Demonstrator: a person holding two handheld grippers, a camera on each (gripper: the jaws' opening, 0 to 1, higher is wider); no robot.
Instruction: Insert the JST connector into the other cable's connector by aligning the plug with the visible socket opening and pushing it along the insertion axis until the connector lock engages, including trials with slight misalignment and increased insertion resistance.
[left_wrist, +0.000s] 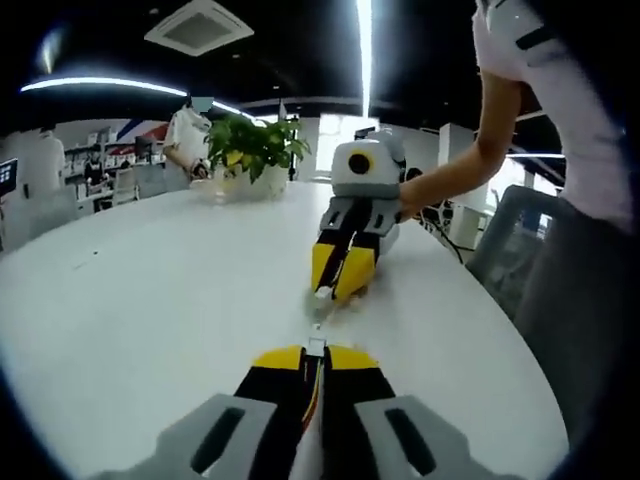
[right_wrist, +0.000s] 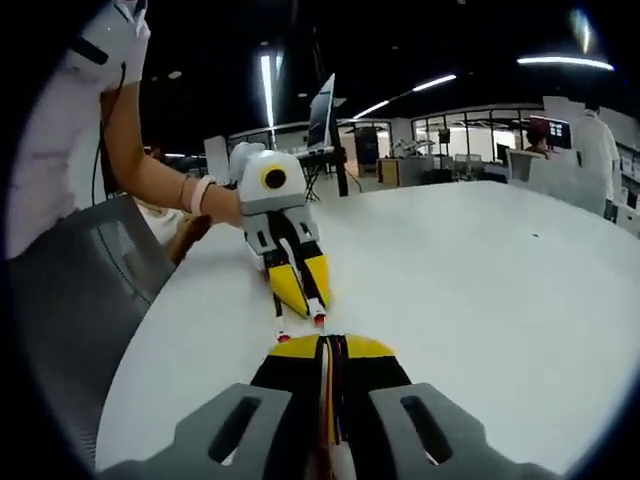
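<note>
In the left gripper view my left gripper is shut on a cable with coloured wires, and its small white connector sticks out past the yellow tips. Facing it across a short gap on the white table is my right gripper, shut on the other cable, whose white connector shows at its tips. In the right gripper view my right gripper clamps striped wires. The left gripper points back at it with a small white-and-red connector at its tip. The two connectors are apart.
A potted plant stands at the far side of the round table. A grey chair sits by the table's edge beside the person's body, and the same chair fills the left of the right gripper view. A monitor stands behind.
</note>
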